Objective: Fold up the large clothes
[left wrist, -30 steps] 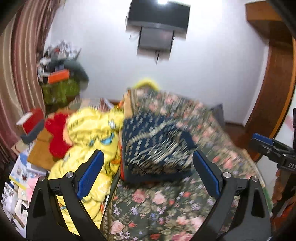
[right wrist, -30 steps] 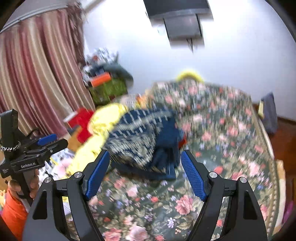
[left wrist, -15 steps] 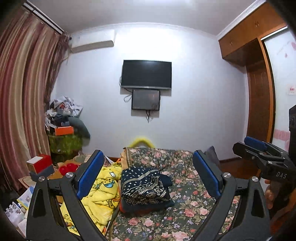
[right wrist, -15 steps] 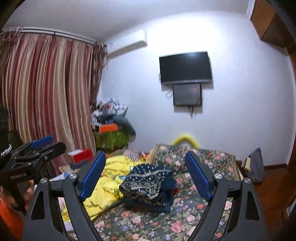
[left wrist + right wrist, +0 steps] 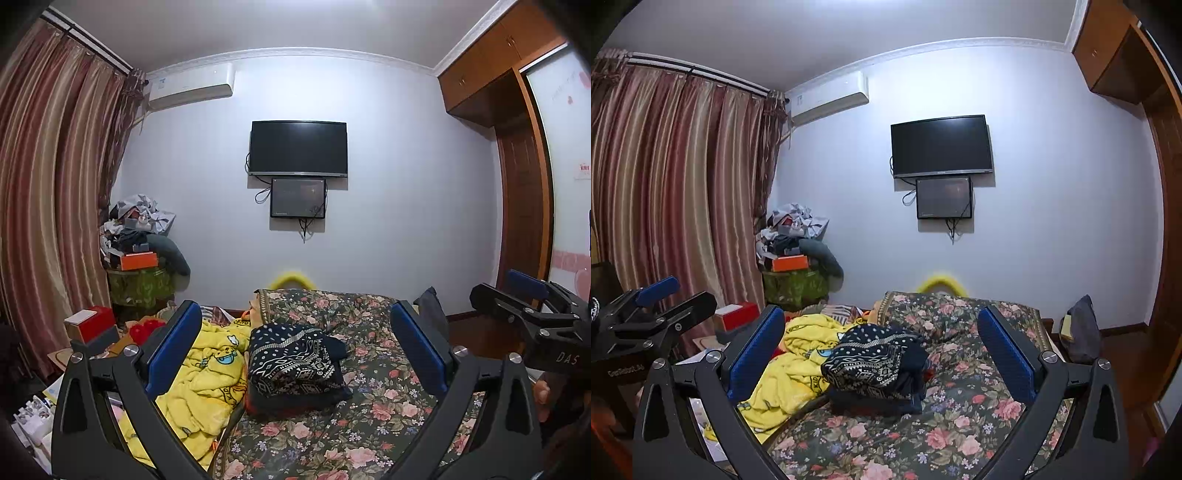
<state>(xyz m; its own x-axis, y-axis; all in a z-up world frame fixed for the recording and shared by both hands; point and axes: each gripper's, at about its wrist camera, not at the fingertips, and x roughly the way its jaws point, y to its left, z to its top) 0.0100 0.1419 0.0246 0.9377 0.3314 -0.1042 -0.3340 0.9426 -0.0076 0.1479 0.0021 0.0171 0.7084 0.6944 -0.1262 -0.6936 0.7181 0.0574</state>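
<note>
The left claw [image 5: 295, 354] stands spread wide in the lower part of the left wrist view, its blue-padded fingers [image 5: 173, 350] apart with nothing between them. The right claw [image 5: 882, 354] fills the lower part of the right wrist view and its jaws are opening, already wide, with nothing pinched between the pads. Each claw also shows in the other's view: the right one at the right edge of the left wrist view, the left one at the left edge of the right wrist view, each held by a hand.

The folded dark navy garment with a white geometric pattern [image 5: 295, 365] lies just below the middle of both frames, on the bed with the dark floral bedspread [image 5: 369, 417]. It rests on top of another dark folded piece, well apart from both claws. Just beside it, to the left in the frame, a crumpled yellow cartoon-print blanket [image 5: 207, 384] spills over the bed's edge.

On the white wall in the upper middle hangs a black flat television [image 5: 298, 147] with a smaller dark screen [image 5: 298, 197] below it. Striped reddish-brown curtains [image 5: 676, 192] cover the left of the frame, next to a heap of clutter [image 5: 794, 236].
</note>
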